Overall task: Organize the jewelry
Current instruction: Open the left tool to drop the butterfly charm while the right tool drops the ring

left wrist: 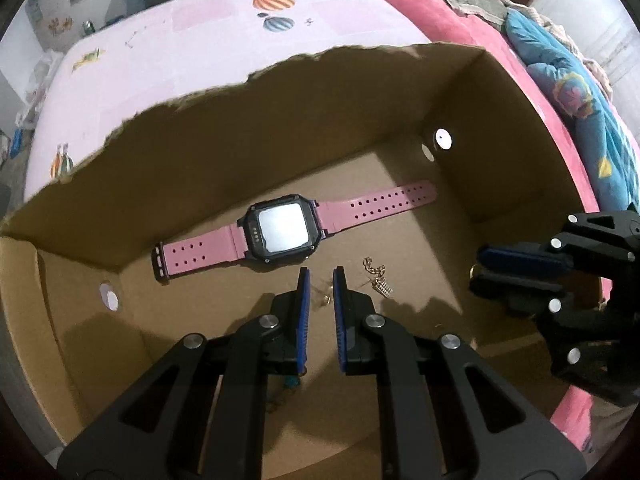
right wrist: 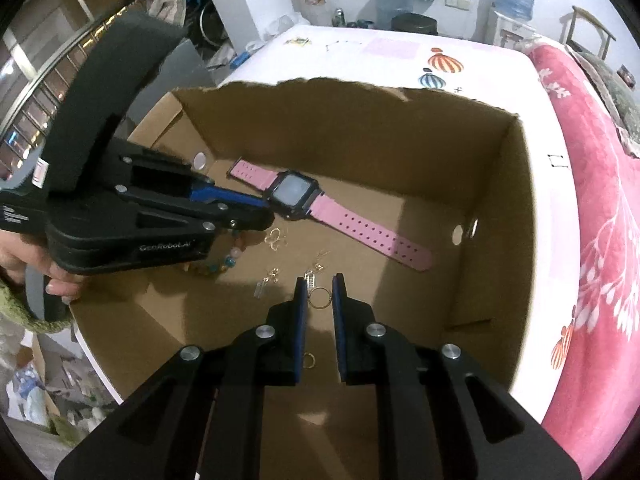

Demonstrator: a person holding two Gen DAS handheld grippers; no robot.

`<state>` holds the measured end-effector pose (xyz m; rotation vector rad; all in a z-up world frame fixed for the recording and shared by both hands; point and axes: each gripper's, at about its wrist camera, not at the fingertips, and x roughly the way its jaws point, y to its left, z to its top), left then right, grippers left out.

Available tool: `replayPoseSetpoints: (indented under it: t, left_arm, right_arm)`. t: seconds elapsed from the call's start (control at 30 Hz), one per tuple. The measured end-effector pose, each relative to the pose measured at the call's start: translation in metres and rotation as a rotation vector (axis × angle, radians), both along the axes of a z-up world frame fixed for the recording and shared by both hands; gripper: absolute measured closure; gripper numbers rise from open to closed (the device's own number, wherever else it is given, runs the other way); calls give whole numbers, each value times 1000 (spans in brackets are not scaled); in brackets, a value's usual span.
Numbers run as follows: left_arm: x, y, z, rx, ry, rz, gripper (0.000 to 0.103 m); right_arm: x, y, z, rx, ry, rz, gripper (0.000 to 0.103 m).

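- While both grippers are pointing down into the cardboard box point(right wrist: 500, 184), the only readable writing is "GenRobot.AI", showing on the left gripper point(right wrist: 268, 216) body in the right wrist view.
- The pink watch point(left wrist: 280, 232) is lying flat on the box floor, its long axis running from 8 o'clock to 2 o'clock in the left wrist view, screen facing up.
- The left gripper point(left wrist: 321, 276) is sitting nearly clenched, gripping nothing.
- The right gripper point(right wrist: 320, 284) is likewise nearly closed and empty, with a small gold ring point(right wrist: 319, 299) lying under the gap at its tips.
- The bead bracelet point(right wrist: 228, 264) is lying half hidden under the left gripper at 9 o'clock.
- The gold earrings point(right wrist: 276, 238) are too small to make out.
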<state>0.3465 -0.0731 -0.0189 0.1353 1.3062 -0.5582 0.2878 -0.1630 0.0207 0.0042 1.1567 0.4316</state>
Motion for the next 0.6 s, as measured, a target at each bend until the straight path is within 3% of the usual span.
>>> replayPoseSetpoints:
  t: [0.1, 0.23, 0.3, 0.37, 0.5, 0.6]
  left_arm:
    - [3, 3, -1, -7, 9, 17, 92]
    - [2, 8, 10, -5, -41, 28, 90]
    - [-3, 10, 23, -18, -94, 26, 77]
    - [-9, 13, 37, -23, -139, 17, 72]
    - [-39, 24, 79, -35, -279, -7, 45]
    - [-68, 42, 112, -81, -372, -5, 28]
  right_arm:
    - [2, -4, 2, 19, -6, -10, 89]
    - [-2, -9, 13, 37, -46, -23, 78]
    - [-5, -12, 21, 51, -71, -28, 75]
    - [-11, -18, 33, 72, -106, -42, 69]
    - [-29, -32, 62, 128, -187, -68, 64]
    - [-55, -46, 87, 178, -276, -90, 52]
